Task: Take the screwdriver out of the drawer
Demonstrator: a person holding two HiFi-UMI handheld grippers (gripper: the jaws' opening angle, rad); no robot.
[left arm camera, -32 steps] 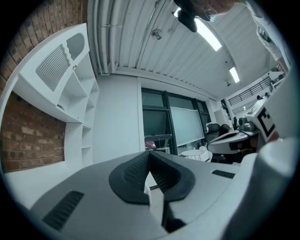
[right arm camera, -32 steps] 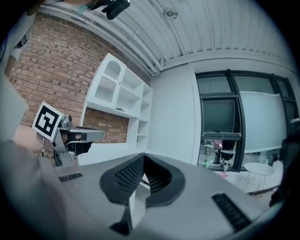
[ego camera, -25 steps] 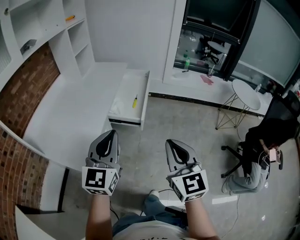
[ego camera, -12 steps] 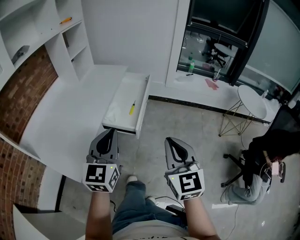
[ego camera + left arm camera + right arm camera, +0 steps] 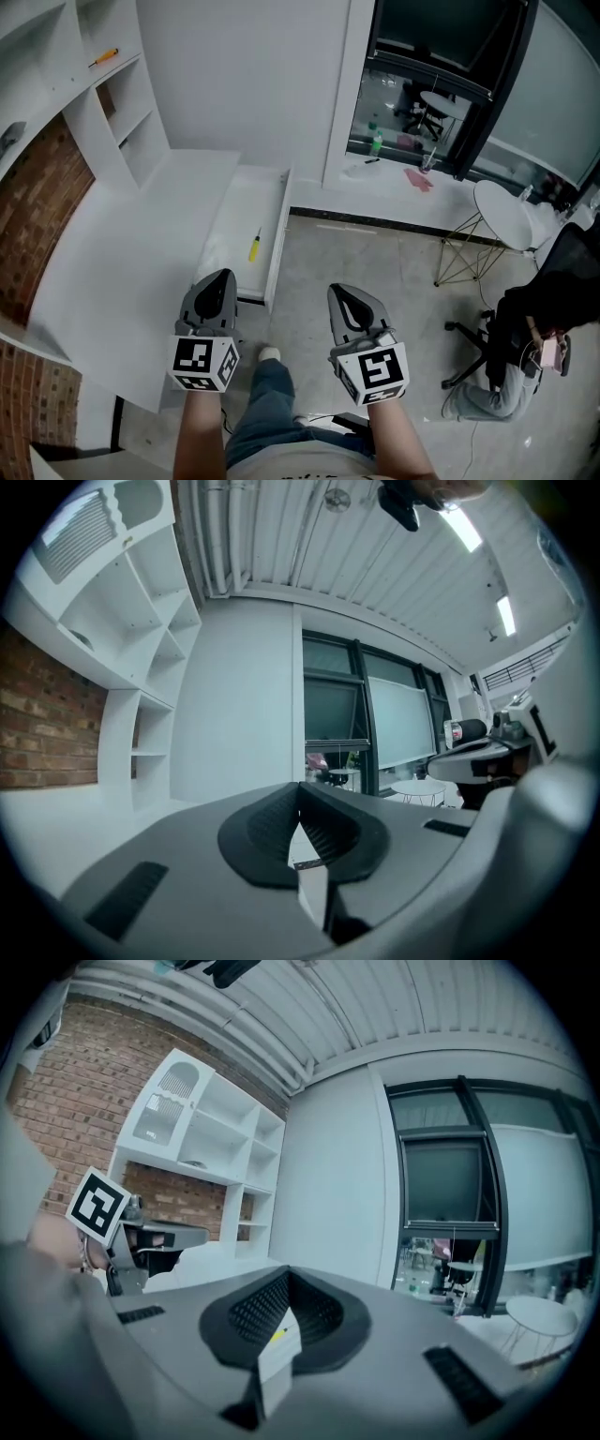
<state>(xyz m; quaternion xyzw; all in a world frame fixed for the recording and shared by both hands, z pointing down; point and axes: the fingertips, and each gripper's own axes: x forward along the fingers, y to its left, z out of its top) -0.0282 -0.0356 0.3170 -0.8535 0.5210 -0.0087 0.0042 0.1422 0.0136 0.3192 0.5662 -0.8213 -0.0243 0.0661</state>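
The yellow-handled screwdriver (image 5: 254,246) lies in the open white drawer (image 5: 278,225), which is pulled out at the right side of the desk (image 5: 112,262) — beyond both grippers, touched by neither. The left gripper (image 5: 216,286) hovers by the drawer's near end, its jaws clenched together on nothing. The right gripper (image 5: 349,307) — further right, over the floor (image 5: 375,253) — is likewise clenched and empty.

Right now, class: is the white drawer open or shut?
Open: the drawer juts out from the desk, and the screwdriver lies visible inside it.
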